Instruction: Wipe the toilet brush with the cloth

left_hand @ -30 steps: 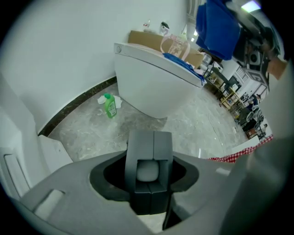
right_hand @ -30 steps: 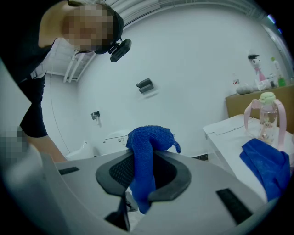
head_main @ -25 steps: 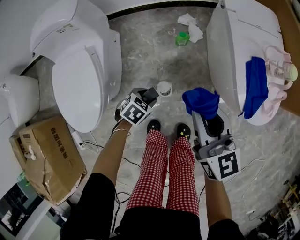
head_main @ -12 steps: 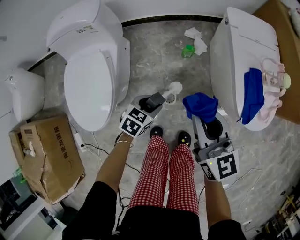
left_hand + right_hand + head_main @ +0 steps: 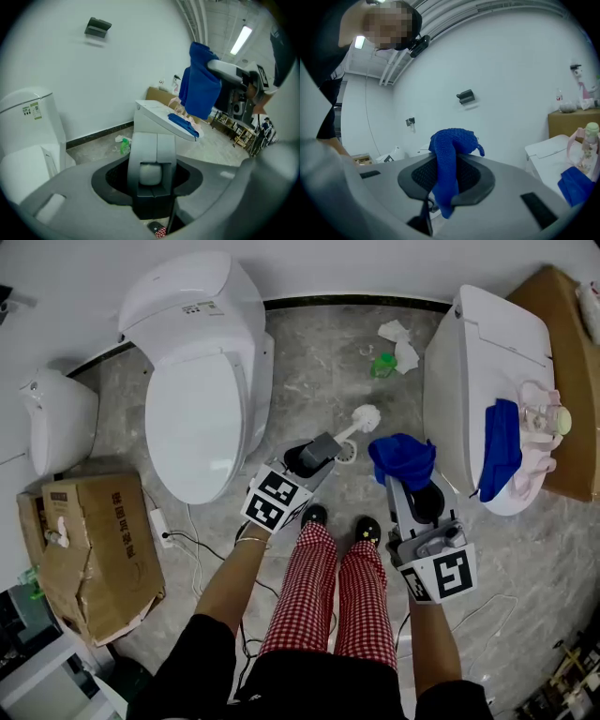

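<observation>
Our left gripper [image 5: 322, 449] is clamped on the handle of the toilet brush [image 5: 367, 415]. The brush's white head sticks out toward two o'clock above the grey floor [image 5: 319, 362]. At three o'clock from that gripper, near the brush head, our right gripper [image 5: 407, 474] is closed on the blue cloth [image 5: 401, 454]. The cloth bunches over the right gripper's jaws and hangs down between them.

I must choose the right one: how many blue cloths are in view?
2. One blue cloth is in the right gripper; a second cloth lies on the right-hand toilet lid. Others may be hidden.
</observation>
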`<state>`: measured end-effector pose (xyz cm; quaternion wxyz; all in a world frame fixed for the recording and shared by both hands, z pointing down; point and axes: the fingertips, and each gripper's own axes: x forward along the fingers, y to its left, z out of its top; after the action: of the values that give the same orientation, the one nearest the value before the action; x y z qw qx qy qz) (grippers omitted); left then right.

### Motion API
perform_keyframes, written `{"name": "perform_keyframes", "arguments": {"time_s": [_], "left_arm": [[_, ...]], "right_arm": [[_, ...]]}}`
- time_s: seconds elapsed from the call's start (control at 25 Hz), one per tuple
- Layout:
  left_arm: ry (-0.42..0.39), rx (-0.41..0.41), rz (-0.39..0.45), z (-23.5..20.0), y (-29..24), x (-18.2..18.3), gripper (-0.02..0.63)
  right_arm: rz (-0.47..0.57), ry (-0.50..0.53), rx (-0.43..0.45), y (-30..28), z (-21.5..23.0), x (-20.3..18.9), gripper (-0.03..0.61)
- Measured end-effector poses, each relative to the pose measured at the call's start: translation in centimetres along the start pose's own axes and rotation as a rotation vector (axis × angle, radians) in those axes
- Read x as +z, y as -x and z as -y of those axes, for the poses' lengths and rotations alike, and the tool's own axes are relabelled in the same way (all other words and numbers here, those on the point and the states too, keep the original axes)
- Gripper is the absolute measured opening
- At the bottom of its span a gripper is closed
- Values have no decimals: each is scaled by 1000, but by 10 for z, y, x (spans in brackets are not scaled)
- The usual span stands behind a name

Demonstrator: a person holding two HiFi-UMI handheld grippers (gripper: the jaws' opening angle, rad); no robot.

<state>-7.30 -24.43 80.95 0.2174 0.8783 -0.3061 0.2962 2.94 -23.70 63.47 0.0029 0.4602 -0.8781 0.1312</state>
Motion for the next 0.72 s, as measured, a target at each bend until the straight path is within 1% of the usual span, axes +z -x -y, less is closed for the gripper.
{"name": "perform_keyframes", "arguments": {"time_s": [0.12, 0.28, 0.48, 0.72], "left_arm": [[-8, 9, 34, 4, 15, 13, 192], [-2, 16, 90, 9, 37, 34, 192], [-1, 24, 152, 14, 66, 57, 192], [7, 33, 230, 24, 100, 90, 192]], "right_arm": [[15, 5, 5, 2, -7, 13, 83], [33, -24, 4, 5, -14, 29, 82], [29, 8, 4, 7, -21, 44, 83], [62, 39, 12, 10, -27, 75, 82]]}}
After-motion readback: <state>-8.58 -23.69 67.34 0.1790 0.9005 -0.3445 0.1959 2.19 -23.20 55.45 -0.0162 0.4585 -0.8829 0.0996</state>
